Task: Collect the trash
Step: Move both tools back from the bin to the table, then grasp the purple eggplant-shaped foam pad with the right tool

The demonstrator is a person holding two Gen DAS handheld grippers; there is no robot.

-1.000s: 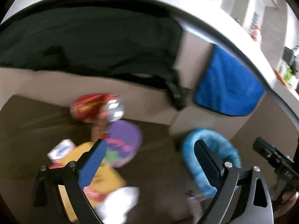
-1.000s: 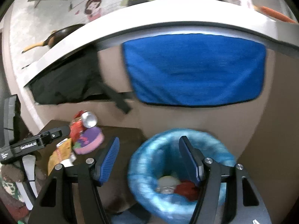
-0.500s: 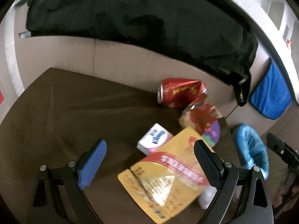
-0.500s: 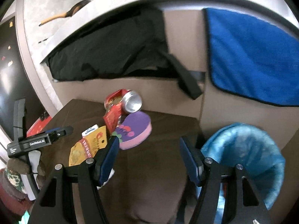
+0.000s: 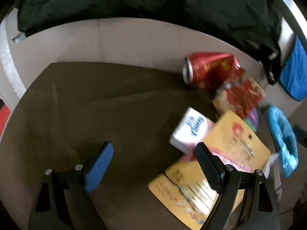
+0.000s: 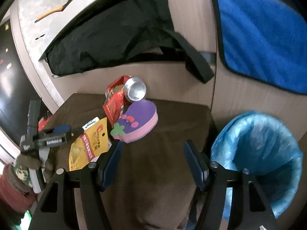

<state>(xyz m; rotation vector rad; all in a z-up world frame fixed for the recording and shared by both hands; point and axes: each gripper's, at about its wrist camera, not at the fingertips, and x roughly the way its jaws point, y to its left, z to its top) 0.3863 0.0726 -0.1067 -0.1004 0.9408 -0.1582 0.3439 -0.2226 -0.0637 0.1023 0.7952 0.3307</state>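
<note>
- Brown cloth covers the table (image 5: 99,103), backed by a beige panel with a black bag (image 6: 107,34) and a blue towel (image 6: 262,30) hanging over it.
- Trash lies along the table's right side: a yellow packet (image 5: 226,153), a white tissue pack (image 5: 190,130), a red wrapper (image 5: 241,95), a crushed red can (image 5: 209,71) and a purple-and-pink sponge (image 6: 140,122).
- Left gripper (image 5: 153,163) hovers low over the cloth, jaws apart and empty; its right finger overlaps the yellow packet, the tissue pack just beyond.
- Right gripper (image 6: 153,161) points across the table edge, jaws apart and empty, sponge just ahead of its left finger.
- Blue-lined bin (image 6: 259,153) stands right of the table, beside the right finger.
</note>
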